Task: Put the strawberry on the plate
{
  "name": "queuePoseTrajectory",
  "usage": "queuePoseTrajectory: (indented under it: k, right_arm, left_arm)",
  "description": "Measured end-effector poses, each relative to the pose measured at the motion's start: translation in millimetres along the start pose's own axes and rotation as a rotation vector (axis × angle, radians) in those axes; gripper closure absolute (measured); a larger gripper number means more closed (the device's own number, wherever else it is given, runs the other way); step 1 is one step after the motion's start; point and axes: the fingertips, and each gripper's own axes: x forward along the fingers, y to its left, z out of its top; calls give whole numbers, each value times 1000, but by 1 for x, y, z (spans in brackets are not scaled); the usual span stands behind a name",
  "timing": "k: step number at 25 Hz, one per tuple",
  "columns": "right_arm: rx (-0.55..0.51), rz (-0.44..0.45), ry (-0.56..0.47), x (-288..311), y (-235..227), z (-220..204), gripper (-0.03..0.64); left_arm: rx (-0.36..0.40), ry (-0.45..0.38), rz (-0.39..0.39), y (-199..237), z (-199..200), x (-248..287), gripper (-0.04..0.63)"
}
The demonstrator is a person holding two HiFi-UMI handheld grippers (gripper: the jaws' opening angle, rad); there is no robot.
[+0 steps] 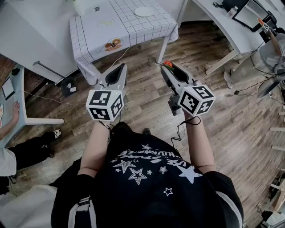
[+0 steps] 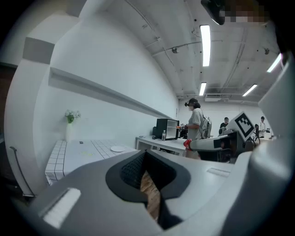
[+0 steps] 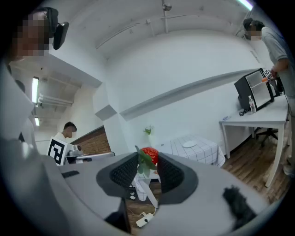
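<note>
In the head view my right gripper (image 1: pixel 168 67) is held over the wooden floor, shut on a red strawberry (image 1: pixel 167 63) with green leaves. The right gripper view shows the strawberry (image 3: pixel 150 155) pinched between the dark pads (image 3: pixel 169 174). The white plate (image 1: pixel 143 12) lies on the far table with the checked cloth (image 1: pixel 129 24), well ahead of both grippers. It also shows as a small white plate (image 3: pixel 189 144) in the right gripper view. My left gripper (image 1: pixel 118 69) hovers beside the right one, shut, with nothing in it (image 2: pixel 146 159).
A white desk (image 1: pixel 231 31) with a monitor stands at the right and a grey counter (image 1: pixel 31 35) at the left. Cables (image 1: pixel 249 87) trail on the floor. A seated person's leg and shoe (image 1: pixel 57 132) are at the left. A flower vase (image 2: pixel 69 131) stands on the cloth.
</note>
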Motion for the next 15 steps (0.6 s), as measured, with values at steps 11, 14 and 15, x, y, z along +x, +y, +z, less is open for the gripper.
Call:
queuePoseTrajectory:
  k: [11,14,15]
  right_arm:
    - [-11,-8,40,-24,9,-22,474]
    - [-13,-6,40,-28,10,-24,474]
    - [-12,-4,38,-29,10,-23,474]
  left_arm:
    - [-1,-13,-35,-25,-1,-17,586]
    - [12,-21,-37,-31,0,-20,586]
    - [12,-20,-35,-33,-1,-21,586]
